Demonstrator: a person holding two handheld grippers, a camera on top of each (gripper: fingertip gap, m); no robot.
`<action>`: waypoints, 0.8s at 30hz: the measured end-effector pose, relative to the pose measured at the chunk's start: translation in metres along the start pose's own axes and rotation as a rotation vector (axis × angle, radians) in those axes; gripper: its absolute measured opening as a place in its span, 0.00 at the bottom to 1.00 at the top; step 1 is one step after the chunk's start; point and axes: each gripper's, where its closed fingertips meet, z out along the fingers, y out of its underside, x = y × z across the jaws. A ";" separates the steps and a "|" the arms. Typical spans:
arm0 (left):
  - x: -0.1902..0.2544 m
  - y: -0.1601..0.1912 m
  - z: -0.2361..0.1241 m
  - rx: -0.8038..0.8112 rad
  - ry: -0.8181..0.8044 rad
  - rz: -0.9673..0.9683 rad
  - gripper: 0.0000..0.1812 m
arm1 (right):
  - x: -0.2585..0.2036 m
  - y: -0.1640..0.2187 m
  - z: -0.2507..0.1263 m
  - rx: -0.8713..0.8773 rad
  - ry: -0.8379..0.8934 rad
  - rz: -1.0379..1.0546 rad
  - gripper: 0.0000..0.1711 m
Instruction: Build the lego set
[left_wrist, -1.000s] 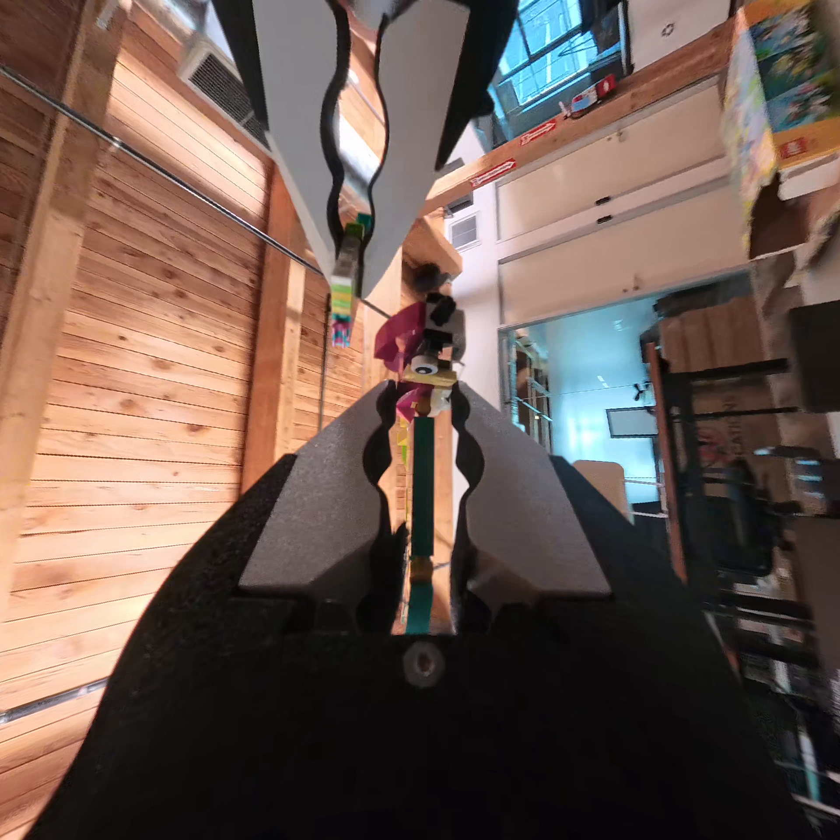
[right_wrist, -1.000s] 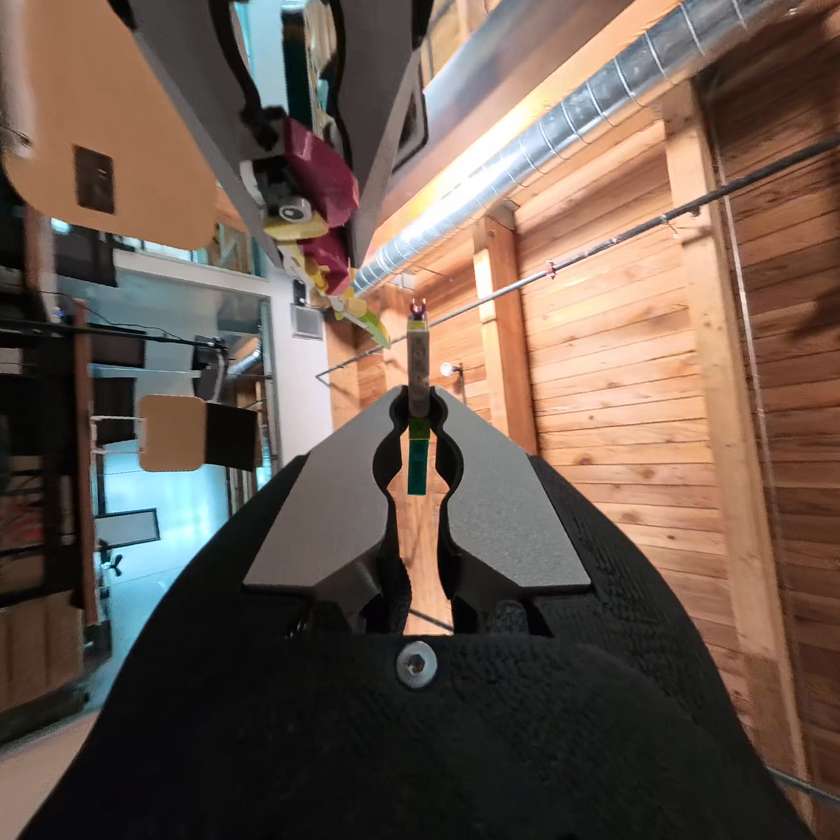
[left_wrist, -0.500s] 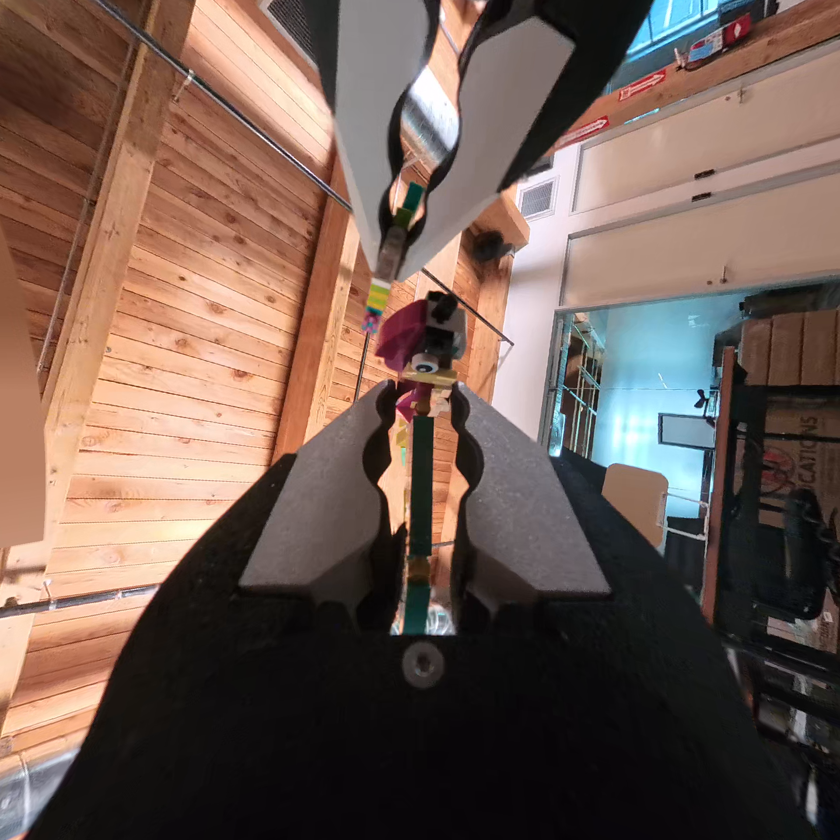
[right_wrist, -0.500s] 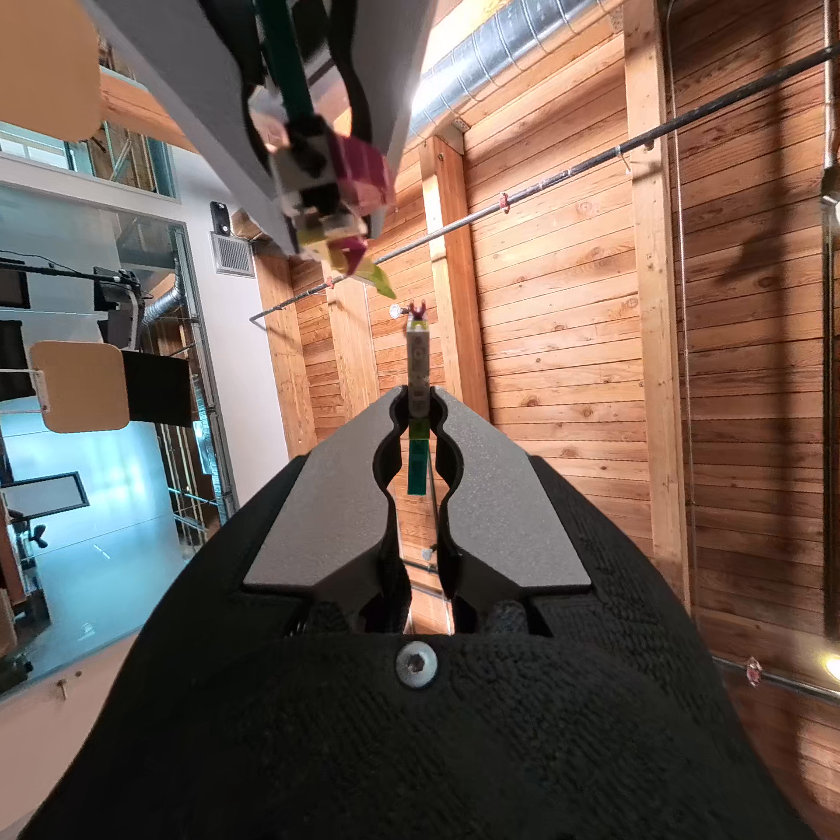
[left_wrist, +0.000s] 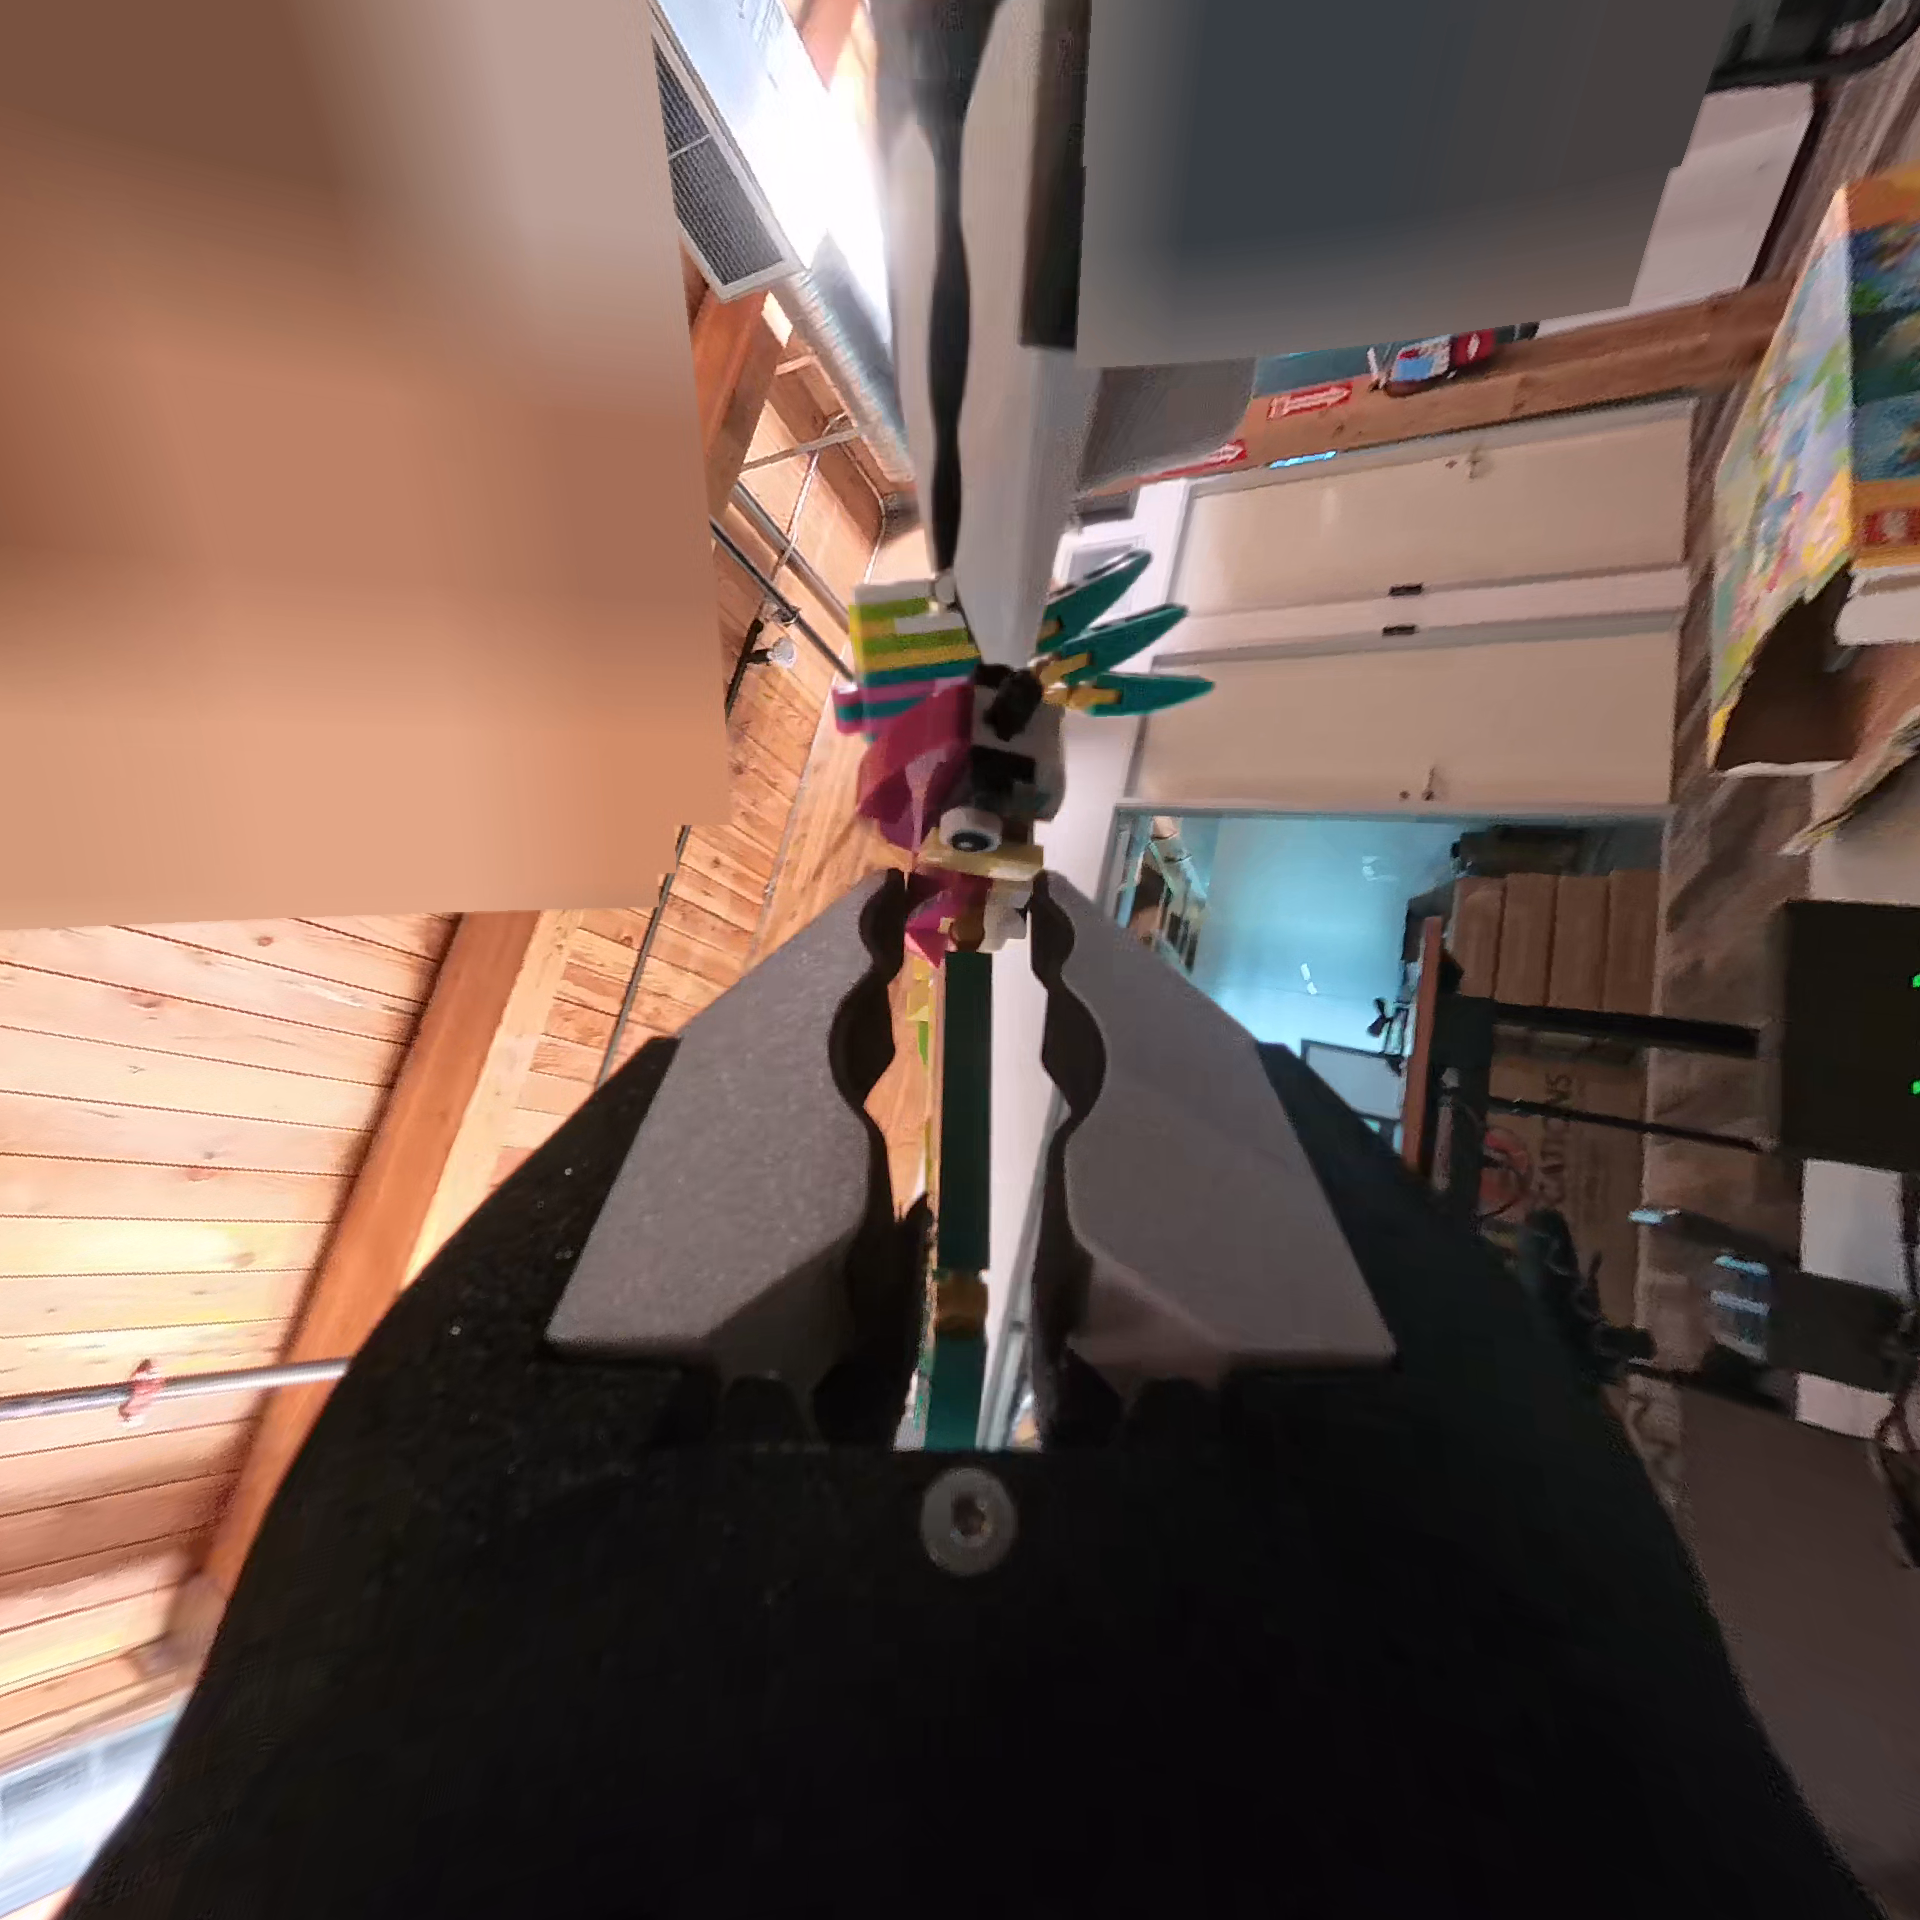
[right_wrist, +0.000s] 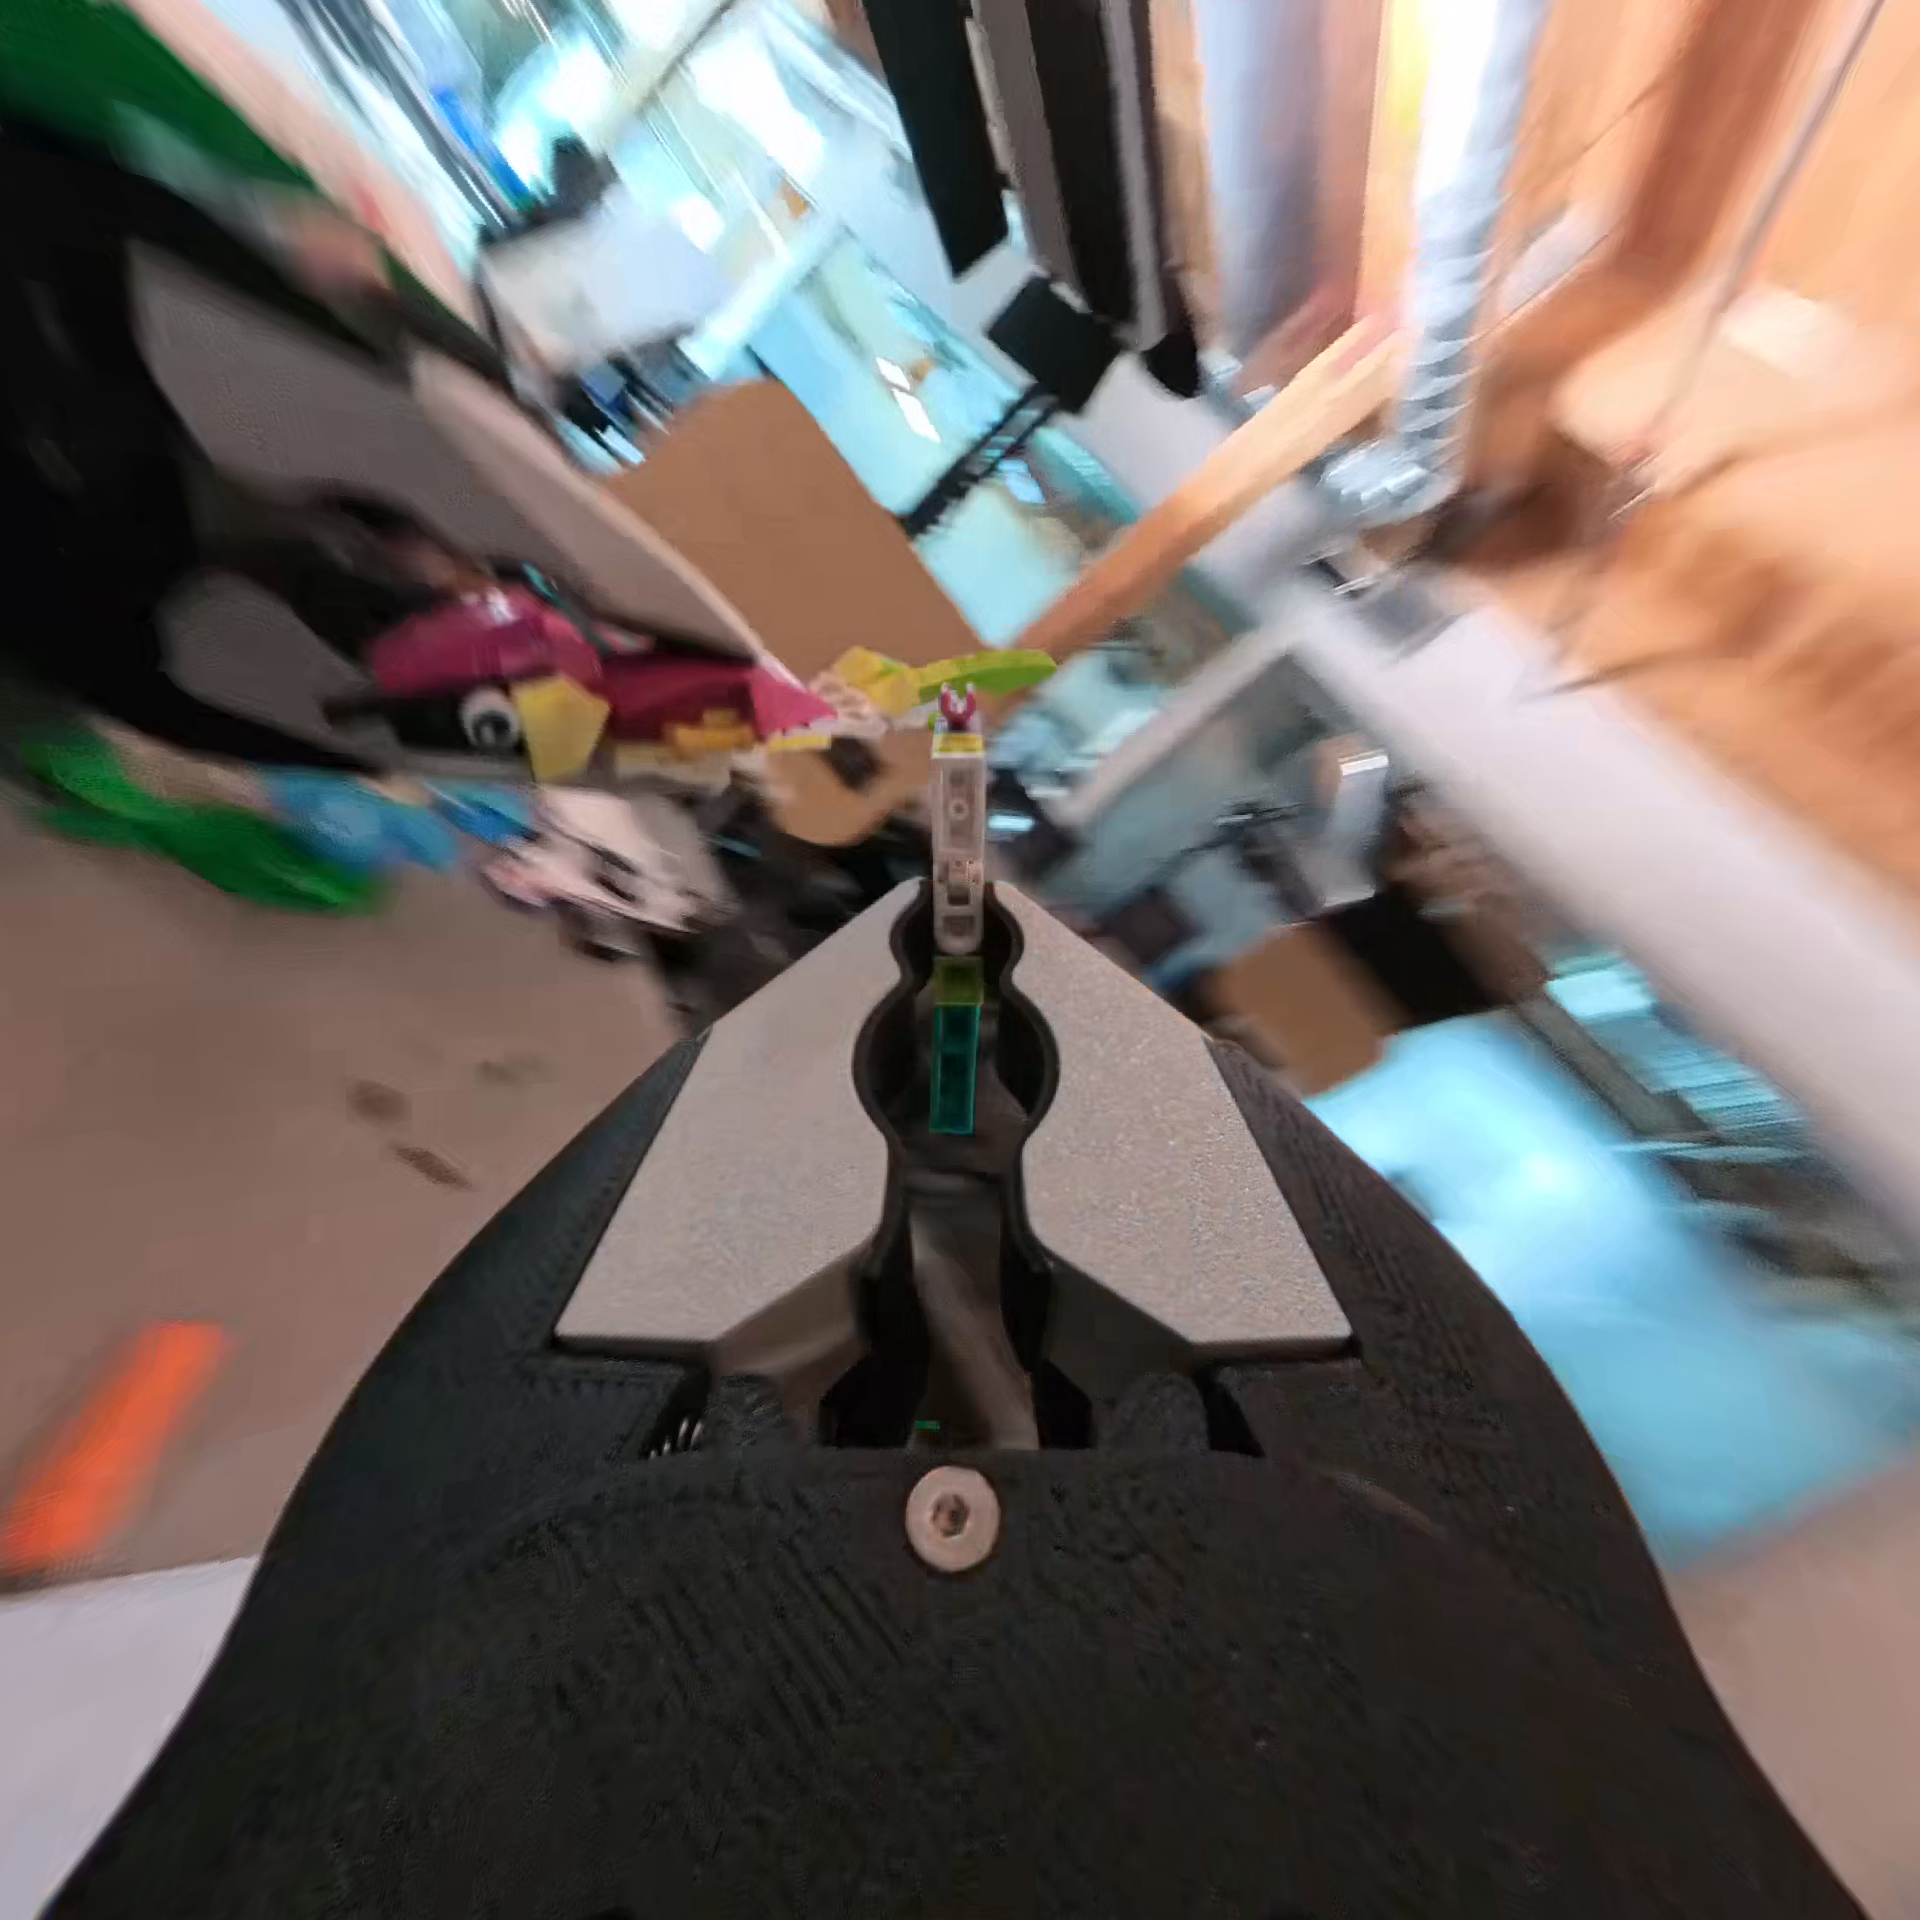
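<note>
Bird model (left_wrist: 977, 769): largely assembled, we judge; held aloft by our left gripper (left_wrist: 961, 914), jaws clenched on its dark green stem. Wing piece (right_wrist: 956, 821): unattached, jaws of our right gripper (right_wrist: 958, 914) clamping it beside the model.

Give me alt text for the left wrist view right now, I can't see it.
The left tool is shut on a lego bird model, gripping its dark green stem. The right tool comes down from above, bringing a striped wing piece against the model's top. Wood-plank wall left, white cabinets right.
</note>
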 end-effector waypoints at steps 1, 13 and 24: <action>0.000 0.000 0.000 0.009 0.008 -0.021 0.12 | -0.002 -0.001 -0.002 0.018 -0.100 0.173 0.04; 0.022 -0.011 0.005 0.057 0.056 -0.017 0.11 | -0.082 0.100 -0.061 -0.620 -1.089 1.162 0.04; 0.055 -0.050 0.012 0.153 0.104 0.091 0.11 | -0.184 0.200 -0.165 -1.371 -1.589 0.877 0.04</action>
